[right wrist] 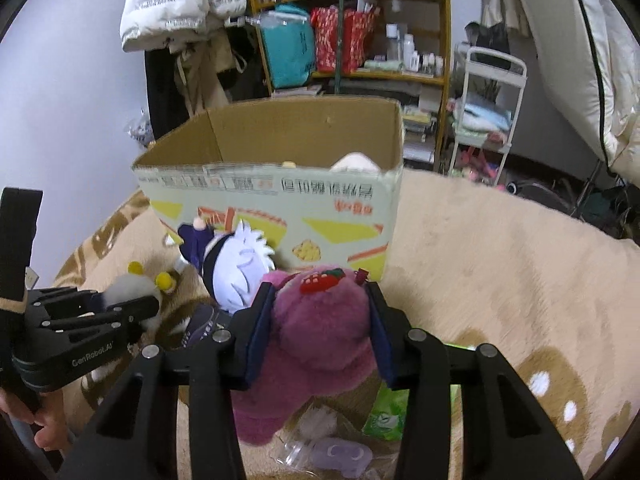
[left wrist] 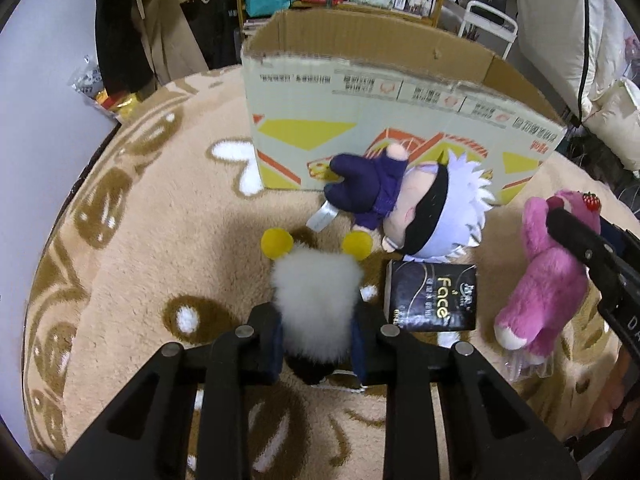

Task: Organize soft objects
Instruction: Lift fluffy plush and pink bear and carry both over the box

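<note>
Left gripper (left wrist: 316,344): pinching the white fluffy toy (left wrist: 316,296), apparently firmly.
Right gripper (right wrist: 320,332): clamped on pink bear (right wrist: 320,340).
Advice: lift clear over the cardboard box (right wrist: 280,200) rim before release.

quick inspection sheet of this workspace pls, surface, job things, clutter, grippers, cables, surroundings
surface: beige plush rug with brown pattern
job's things: open cardboard box; white fluffy toy with yellow ears; pink plush bear with strawberry; white-haired doll in purple outfit lying against the box
clutter: black tissue pack; green packet; clear plastic wrapper
grippers: left gripper shut on the fluffy toy; right gripper shut on the bear
cables: nothing seen
surroundings: wooden shelf, hanging coats, white trolley
</note>
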A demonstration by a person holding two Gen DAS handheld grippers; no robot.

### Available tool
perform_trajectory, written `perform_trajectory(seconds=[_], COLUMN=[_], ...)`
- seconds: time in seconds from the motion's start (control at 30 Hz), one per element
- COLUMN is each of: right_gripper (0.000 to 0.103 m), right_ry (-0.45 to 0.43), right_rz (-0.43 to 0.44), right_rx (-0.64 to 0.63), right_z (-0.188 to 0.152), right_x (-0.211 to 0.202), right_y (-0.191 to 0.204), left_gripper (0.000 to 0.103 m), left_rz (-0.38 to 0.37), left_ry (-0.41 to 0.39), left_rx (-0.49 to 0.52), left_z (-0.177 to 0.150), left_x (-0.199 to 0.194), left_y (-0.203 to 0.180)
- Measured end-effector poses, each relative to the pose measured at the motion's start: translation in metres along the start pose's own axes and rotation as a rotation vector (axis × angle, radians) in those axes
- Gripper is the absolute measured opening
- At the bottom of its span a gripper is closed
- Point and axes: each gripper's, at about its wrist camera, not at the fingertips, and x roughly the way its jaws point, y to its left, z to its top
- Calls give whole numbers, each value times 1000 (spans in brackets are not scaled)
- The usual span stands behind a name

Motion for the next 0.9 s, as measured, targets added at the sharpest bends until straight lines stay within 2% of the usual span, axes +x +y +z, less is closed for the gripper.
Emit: perform_trajectory(seconds=[0.13, 0.23, 0.43, 0.57, 0.9], right_gripper=[47, 47, 47, 47, 47], right_ry=[-53, -79, -144, -201, -301], right_rz=[-9, -6, -6, -12, -31], right_rx=[-6, -2, -2, -19, -48], right_z=[6, 10, 20, 29, 52], right_x=[-13, -21, -37, -50, -64], right_y=[0, -1, -2, 0, 1], left_gripper=[24, 24, 24, 24, 24], left_rz=[18, 31, 34, 23, 51], left_ry=[-47, -110, -279, -364, -500], left_rx=[1, 9, 17, 6, 28], left_z=[2, 4, 6, 8, 15], left_x=[-12, -28, -65, -83, -106], left_y=[-2, -7, -9, -5, -11])
